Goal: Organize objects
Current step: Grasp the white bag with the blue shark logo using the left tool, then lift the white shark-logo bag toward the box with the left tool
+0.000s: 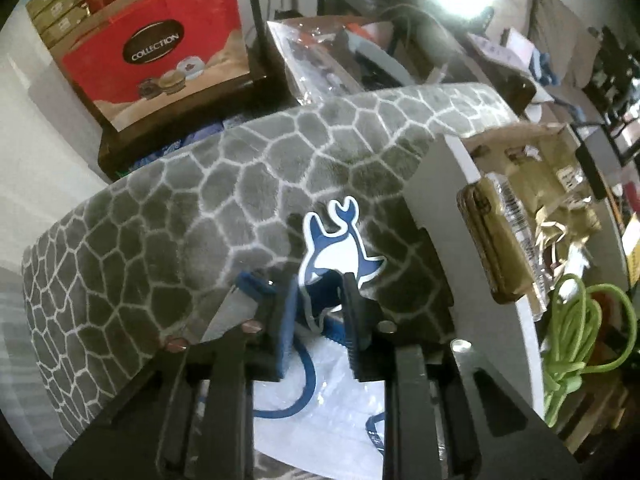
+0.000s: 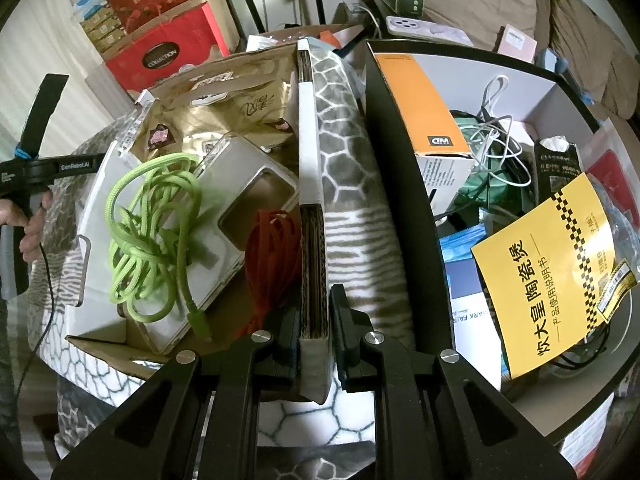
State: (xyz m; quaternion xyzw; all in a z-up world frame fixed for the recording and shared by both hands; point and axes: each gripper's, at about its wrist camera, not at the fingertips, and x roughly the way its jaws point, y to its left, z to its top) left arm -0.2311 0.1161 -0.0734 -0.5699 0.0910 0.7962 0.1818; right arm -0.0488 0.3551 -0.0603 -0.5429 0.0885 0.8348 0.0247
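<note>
My left gripper point(image 1: 320, 312) is shut on a blue and white whale-shaped tag point(image 1: 338, 252) with a blue cord point(image 1: 308, 380), held above a grey pebble-pattern mat point(image 1: 160, 220) and a white plastic bag point(image 1: 332, 396). My right gripper point(image 2: 316, 332) is shut on the right wall of a white cardboard box point(image 2: 310, 152). That box holds a green cable point(image 2: 148, 220), a red cable point(image 2: 272, 252), a clear phone case point(image 2: 248, 188) and gold packets point(image 2: 224, 108). The box also shows in the left wrist view point(image 1: 460, 184) at the right.
A black-walled box point(image 2: 396, 168) at the right holds an orange WD box point(image 2: 424, 104), white cables point(image 2: 496, 136) and a yellow leaflet point(image 2: 552, 272). Red gift boxes point(image 1: 160, 48) stand on a dark shelf at the back left. The hand holding the left gripper point(image 2: 28, 216) is at the far left.
</note>
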